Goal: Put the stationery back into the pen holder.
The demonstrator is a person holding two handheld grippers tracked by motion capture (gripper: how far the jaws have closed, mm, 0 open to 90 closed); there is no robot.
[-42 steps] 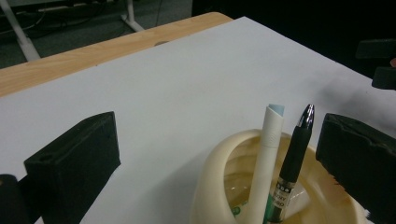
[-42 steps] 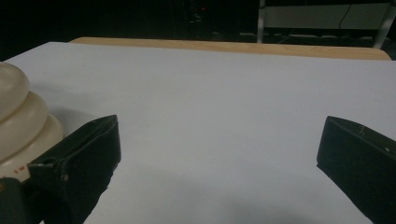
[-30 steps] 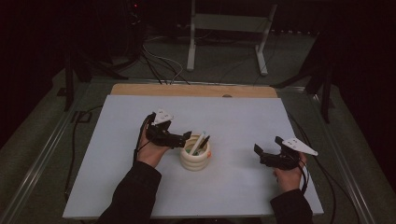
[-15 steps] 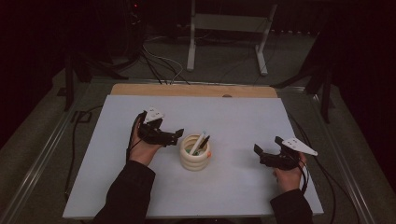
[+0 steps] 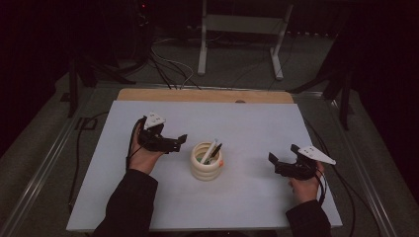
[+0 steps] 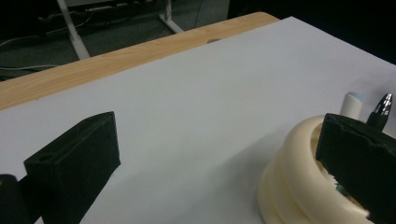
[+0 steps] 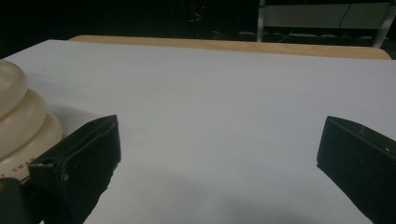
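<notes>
We hold the left gripper wide beside the cup, lined up toward its pens; the right gripper waits wide, well apart.

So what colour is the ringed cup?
Cream cup, clearest in the left gripper view.

White table, wooden edge, cables behind

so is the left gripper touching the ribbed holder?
Apart. The high view shows bare white table between the left gripper and the cream ribbed holder; its jaws stand open, holding nothing.
</notes>
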